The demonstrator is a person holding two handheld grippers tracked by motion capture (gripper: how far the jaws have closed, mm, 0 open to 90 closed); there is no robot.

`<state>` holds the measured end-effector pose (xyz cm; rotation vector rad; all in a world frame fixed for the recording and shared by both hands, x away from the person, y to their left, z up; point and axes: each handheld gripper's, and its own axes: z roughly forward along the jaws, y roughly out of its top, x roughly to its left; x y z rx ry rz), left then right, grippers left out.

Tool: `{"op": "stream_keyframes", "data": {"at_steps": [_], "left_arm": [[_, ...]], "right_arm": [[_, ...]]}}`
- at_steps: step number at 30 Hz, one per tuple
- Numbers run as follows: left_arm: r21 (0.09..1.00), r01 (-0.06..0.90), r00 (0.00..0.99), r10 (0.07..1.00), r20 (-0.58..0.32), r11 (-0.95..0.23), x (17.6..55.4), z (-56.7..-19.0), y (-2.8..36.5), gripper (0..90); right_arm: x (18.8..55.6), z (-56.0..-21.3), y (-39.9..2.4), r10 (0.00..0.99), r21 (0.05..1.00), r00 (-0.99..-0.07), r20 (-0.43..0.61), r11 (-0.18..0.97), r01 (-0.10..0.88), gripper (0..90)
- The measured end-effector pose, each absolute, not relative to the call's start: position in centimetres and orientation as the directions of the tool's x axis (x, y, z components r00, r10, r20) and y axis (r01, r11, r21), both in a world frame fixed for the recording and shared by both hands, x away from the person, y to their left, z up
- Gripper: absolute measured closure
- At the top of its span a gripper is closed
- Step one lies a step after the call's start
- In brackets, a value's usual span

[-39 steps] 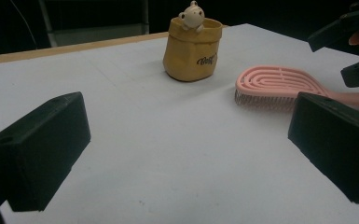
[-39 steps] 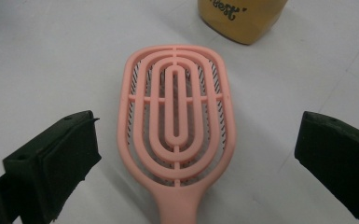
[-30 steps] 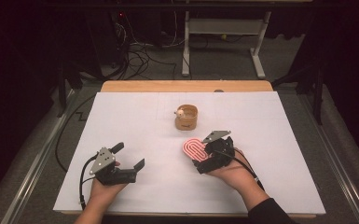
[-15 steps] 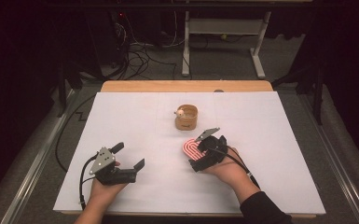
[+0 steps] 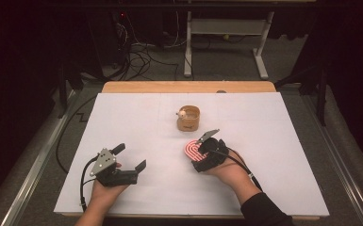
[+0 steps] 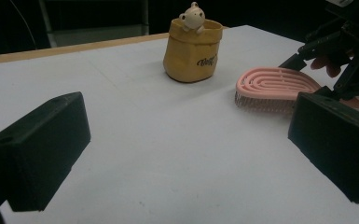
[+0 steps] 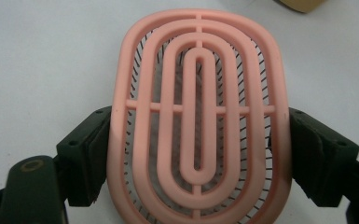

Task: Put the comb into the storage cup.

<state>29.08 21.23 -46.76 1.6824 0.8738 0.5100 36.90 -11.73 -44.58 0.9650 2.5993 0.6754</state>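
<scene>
- White table (image 5: 136, 117), dark room behind w/ cables on floor.
- Tan pot (image 5: 188, 118) w/ small bear figure (image 5: 182, 113) on rim, centre-far.
- Pink oval brush (image 5: 193, 149) just near-right of pot, bristles down.
- Right gripper (image 5: 199, 150): jaws pressed on brush sides.
- Left gripper (image 5: 129, 158) near-left, jaws wide apart, holding nothing.

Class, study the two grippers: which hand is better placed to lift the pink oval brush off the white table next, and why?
The right. The right gripper already has its jaws against both sides of the pink oval slotted brush. The left gripper sits open and apart from it on the white table, holding nothing.
</scene>
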Motion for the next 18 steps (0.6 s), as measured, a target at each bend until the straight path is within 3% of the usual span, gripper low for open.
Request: {"op": "stream_keyframes", "data": {"at_steps": [18], "left_arm": [[0.952,0.287,0.631,0.768,-0.107,-0.103,29.07,-46.75,21.28,0.0]], "right_arm": [[37.04,-45.05,-11.56,0.677,0.480,-0.728,-0.110,0.678,0.557,17.2]]}}
